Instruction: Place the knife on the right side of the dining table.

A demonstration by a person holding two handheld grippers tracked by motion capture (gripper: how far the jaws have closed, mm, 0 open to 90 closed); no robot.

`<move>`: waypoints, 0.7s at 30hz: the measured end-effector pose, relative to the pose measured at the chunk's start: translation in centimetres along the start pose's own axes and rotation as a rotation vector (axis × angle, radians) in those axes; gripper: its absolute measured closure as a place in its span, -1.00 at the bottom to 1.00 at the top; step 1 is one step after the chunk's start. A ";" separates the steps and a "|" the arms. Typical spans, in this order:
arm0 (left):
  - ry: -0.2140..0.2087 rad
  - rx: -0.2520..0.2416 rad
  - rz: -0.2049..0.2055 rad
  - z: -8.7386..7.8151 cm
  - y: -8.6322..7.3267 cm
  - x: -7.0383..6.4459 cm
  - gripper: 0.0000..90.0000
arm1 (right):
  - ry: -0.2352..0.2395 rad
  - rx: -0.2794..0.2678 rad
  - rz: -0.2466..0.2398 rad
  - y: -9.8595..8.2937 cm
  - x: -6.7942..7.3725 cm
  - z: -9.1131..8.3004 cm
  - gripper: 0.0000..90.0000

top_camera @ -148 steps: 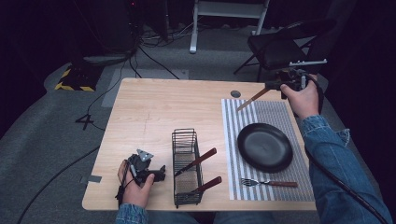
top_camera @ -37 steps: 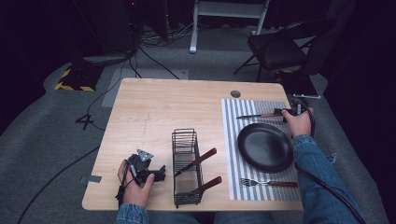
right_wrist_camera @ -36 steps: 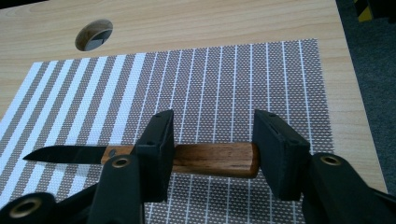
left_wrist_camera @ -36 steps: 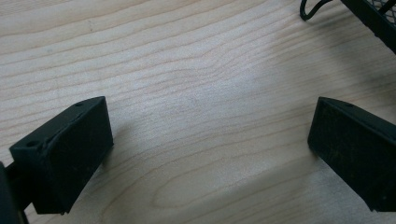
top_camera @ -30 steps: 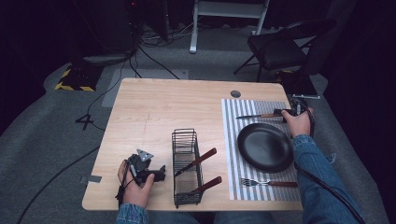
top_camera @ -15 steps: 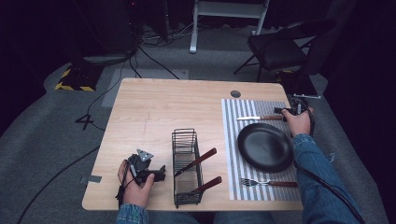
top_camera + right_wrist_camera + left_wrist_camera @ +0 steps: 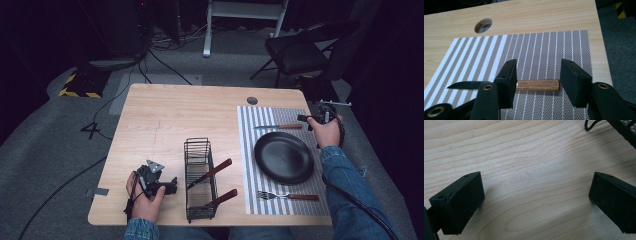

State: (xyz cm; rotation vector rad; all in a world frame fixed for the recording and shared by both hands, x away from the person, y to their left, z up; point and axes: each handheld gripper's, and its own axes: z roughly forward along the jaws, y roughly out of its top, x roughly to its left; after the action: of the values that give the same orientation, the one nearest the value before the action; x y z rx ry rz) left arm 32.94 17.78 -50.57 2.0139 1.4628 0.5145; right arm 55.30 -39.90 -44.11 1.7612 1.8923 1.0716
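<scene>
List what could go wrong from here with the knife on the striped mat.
1. The right gripper is open with its jaws straddling the knife handle; pulling away carelessly could nudge the knife askew.
2. The knife lies close to the black plate, so a bump might push it against the rim.
3. The knife sits near the far edge of the striped mat; a shove could slide it off.

A knife point(image 7: 278, 127) lay flat on the striped placemat point(image 7: 247, 150), on the far side of the black plate point(image 7: 283, 157), with the right gripper point(image 7: 306, 119) just off its handle end. The left gripper point(image 7: 172, 185) rested on the table point(image 7: 165, 115) near its near left corner, beside the wire caddy point(image 7: 200, 180).
</scene>
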 end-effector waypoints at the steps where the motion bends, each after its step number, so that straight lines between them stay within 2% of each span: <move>1: 0.000 0.000 0.000 0.0 0.0 0.0 -1.00 | 0.003 -0.004 -0.004 0.1 0.1 -0.4 0.07; 10: 0.000 0.000 0.001 0.0 0.0 0.0 -1.00 | 0.033 -0.030 -0.073 0.6 0.9 -3.6 0.07; 16: -0.001 0.001 -0.001 0.0 0.0 0.0 -1.00 | 0.077 -0.051 -0.087 0.5 1.6 -5.8 0.06; 21: 0.001 -0.001 -0.001 0.0 0.0 0.0 -1.00 | 0.097 -0.055 -0.118 0.2 2.1 -7.7 0.07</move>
State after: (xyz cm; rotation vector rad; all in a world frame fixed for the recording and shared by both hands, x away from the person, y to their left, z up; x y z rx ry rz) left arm 33.00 17.76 -50.57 2.0123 1.4643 0.5157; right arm 49.73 -40.11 -38.35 1.5731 1.9772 1.1729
